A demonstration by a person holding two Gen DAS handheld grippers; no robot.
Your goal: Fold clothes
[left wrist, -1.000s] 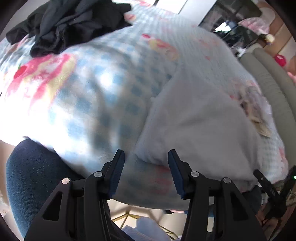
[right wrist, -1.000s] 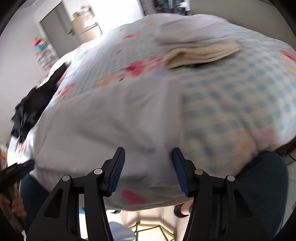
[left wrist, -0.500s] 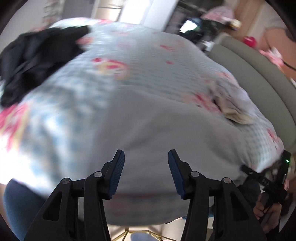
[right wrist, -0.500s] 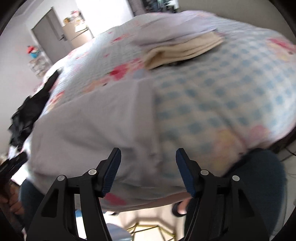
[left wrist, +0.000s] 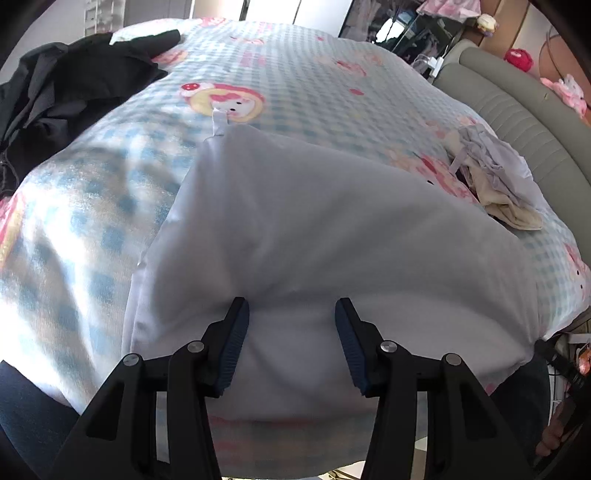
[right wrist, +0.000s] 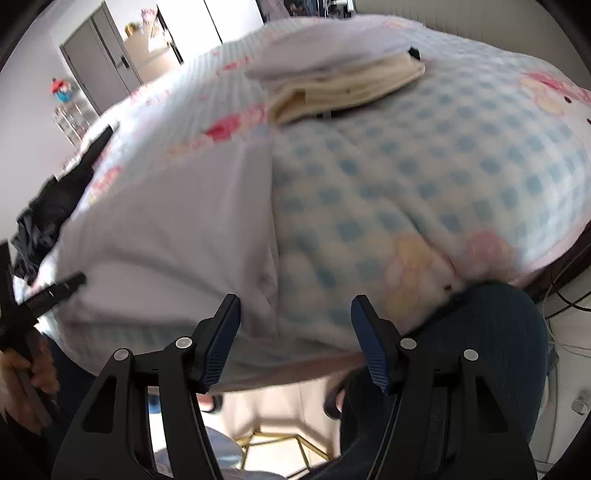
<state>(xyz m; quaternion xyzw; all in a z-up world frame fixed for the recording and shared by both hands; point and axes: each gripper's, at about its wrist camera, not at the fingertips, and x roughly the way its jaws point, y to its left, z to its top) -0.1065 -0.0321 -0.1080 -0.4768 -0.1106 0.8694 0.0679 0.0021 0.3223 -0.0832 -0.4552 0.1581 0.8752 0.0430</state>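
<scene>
Bed (left wrist: 280,74): left view shows black clothes (left wrist: 66,85) (right view blurred), garment's (left wrist: 332,221) corner strap.

Daylight, bright. On my left view the bed (left wrist: 314,85) is sharp at centre, with the near-left cover blown out by glare and smeared. My right view is motion-blurred throughout; the doorway (right wrist: 229,22) behind is overexposed. Heavy fisheye bending and dark vignette at all corners.

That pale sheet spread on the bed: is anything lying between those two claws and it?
Nothing visible. The pale sheet lies bare right under the open left gripper; the open right gripper hangs over its edge. The black clothes and folded pile lie off to the sides.
</scene>
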